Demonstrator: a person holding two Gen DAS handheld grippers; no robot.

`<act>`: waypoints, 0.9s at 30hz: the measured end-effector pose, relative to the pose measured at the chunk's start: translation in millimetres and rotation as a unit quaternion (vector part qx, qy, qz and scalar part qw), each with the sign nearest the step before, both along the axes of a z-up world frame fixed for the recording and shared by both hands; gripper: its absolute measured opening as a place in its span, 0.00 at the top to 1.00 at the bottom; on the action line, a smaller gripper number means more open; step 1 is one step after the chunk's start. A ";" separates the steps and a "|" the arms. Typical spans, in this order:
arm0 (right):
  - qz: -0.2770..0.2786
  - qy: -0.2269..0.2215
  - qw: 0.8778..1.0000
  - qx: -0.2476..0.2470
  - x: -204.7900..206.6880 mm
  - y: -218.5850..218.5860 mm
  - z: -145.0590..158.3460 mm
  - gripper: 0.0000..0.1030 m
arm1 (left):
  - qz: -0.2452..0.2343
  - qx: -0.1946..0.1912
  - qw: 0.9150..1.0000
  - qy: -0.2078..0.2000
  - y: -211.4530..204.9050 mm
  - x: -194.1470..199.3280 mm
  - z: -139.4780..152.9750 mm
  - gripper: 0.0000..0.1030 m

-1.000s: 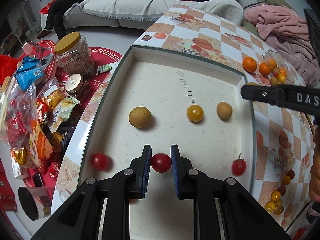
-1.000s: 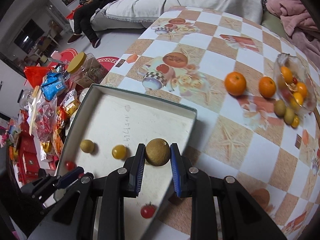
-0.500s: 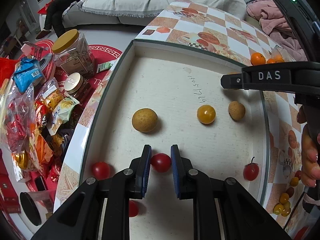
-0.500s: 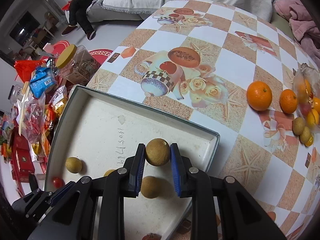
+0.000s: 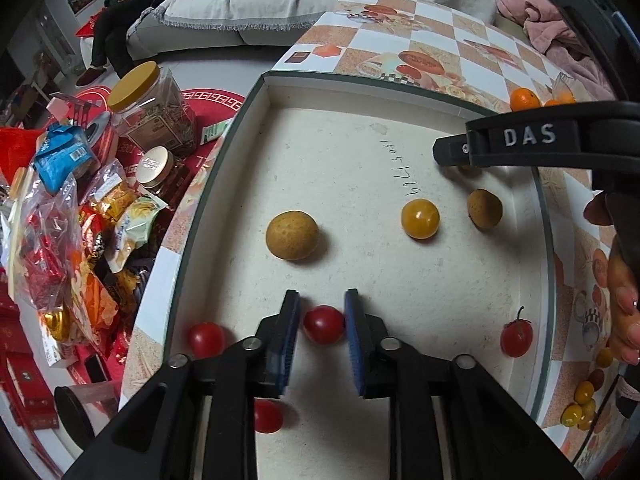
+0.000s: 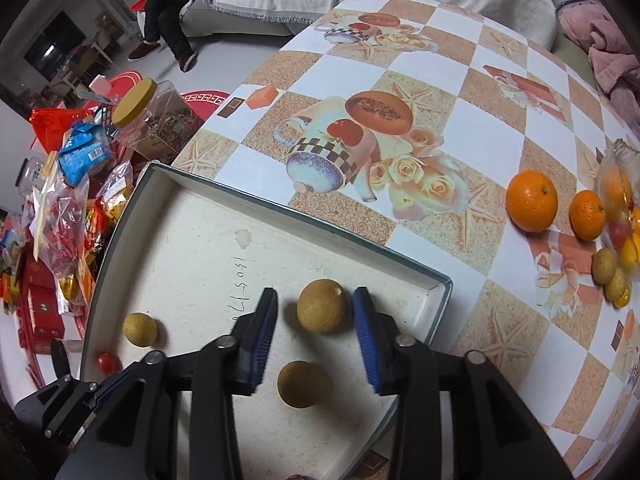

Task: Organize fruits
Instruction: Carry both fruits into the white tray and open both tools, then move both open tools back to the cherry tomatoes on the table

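A shallow white tray on the patterned table holds small fruits. My left gripper is shut on a red cherry tomato just above the tray floor. Other red tomatoes lie around it, with a brown longan, a yellow tomato and another longan farther in. My right gripper is open over the tray's far right corner; a longan lies on the tray floor between its pads, untouched. Another longan lies under the gripper.
Two oranges and a clear bag of mixed fruit sit on the table to the right of the tray. Snack packets and jars crowd the floor left of the table. A sofa stands beyond.
My right gripper has carried the longan over the tray, opened and let it go onto the tray floor. My left gripper has stayed shut on the red tomato.
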State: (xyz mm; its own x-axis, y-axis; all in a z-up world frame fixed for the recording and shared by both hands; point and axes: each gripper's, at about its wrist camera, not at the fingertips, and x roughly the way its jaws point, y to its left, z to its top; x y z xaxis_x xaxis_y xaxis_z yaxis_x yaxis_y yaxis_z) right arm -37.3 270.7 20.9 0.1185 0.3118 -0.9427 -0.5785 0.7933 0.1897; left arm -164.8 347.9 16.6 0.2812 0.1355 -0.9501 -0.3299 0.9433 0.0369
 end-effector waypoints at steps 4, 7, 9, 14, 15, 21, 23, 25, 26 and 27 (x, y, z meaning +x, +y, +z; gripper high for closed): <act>-0.004 -0.006 1.000 0.018 -0.6 -6.5 11.3 0.36 | 0.003 0.008 1.000 -0.014 -0.8 -3.3 6.0 0.21; -0.012 -0.011 0.999 0.034 0.5 -13.1 23.0 0.27 | -0.001 0.012 1.000 0.000 -4.4 -1.1 2.9 0.21; -0.020 -0.013 0.999 0.046 0.6 -19.6 31.3 0.22 | -0.002 0.013 1.000 0.001 -7.0 -0.4 3.2 0.21; -0.041 -0.016 0.997 0.059 -1.5 -42.5 45.8 0.20 | -0.014 0.019 1.000 0.001 -17.5 -0.2 9.1 0.21; -0.046 -0.015 0.997 0.062 -2.8 -48.5 47.5 0.20 | -0.018 0.020 1.000 0.001 -20.0 -0.2 10.3 0.21; -0.083 -0.008 0.995 0.058 -12.5 -97.5 48.6 0.20 | -0.049 0.028 0.998 -0.002 -42.8 1.4 19.7 0.21; -0.100 -0.005 0.994 0.053 -15.9 -120.0 47.8 0.20 | -0.062 0.030 0.998 -0.005 -53.3 1.8 24.4 0.21; -0.119 -0.004 0.992 0.042 -19.8 -145.4 46.1 0.20 | -0.074 0.028 0.997 -0.009 -64.2 2.4 29.0 0.21; -0.127 -0.003 0.991 0.037 -20.8 -155.8 44.9 0.20 | -0.078 0.028 0.997 -0.010 -69.4 2.9 30.9 0.21; -0.135 -0.001 0.990 0.031 -22.6 -167.6 43.5 0.20 | -0.083 0.027 0.996 -0.012 -74.2 2.9 32.9 0.21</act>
